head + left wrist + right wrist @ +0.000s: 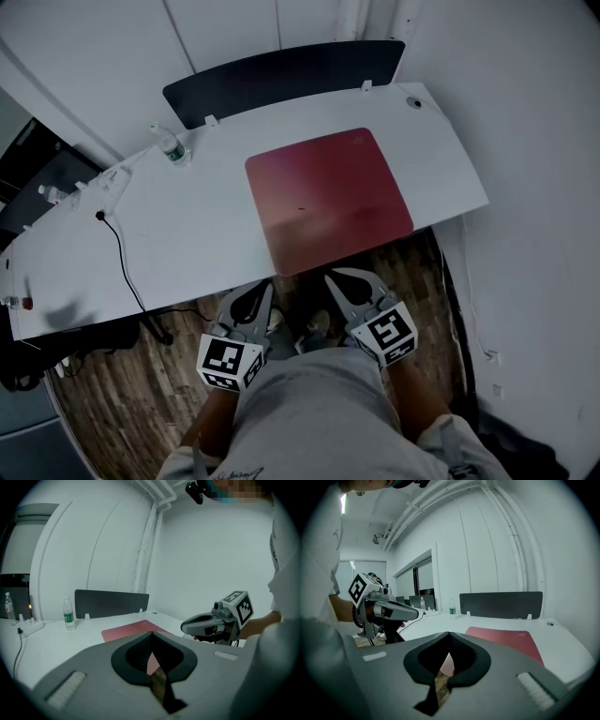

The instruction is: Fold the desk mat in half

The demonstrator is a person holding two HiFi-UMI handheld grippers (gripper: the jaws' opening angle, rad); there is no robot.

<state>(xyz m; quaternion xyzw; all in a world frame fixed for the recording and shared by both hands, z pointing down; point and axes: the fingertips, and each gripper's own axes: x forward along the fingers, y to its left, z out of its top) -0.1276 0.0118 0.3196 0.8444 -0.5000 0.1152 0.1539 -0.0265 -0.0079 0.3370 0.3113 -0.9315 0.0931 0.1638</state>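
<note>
A dark red desk mat point(328, 192) lies flat and unfolded on the white desk point(187, 234), its near edge along the desk's front edge. Both grippers hang off the desk, just short of that front edge and above the wooden floor. My left gripper point(265, 286) points at the mat's near left corner with its jaws together and nothing between them. My right gripper point(330, 277) is beside it, also shut and empty. In the left gripper view the closed tips point(151, 633) aim at the mat point(133, 629). In the right gripper view the mat point(506, 638) lies ahead and right of the tips point(449, 633).
A water bottle point(171, 148) stands at the desk's back left. A dark divider panel point(281, 75) runs along the far edge. A black cable point(122, 258) crosses the desk's left part from a power strip point(108, 183). The wall is close on the right.
</note>
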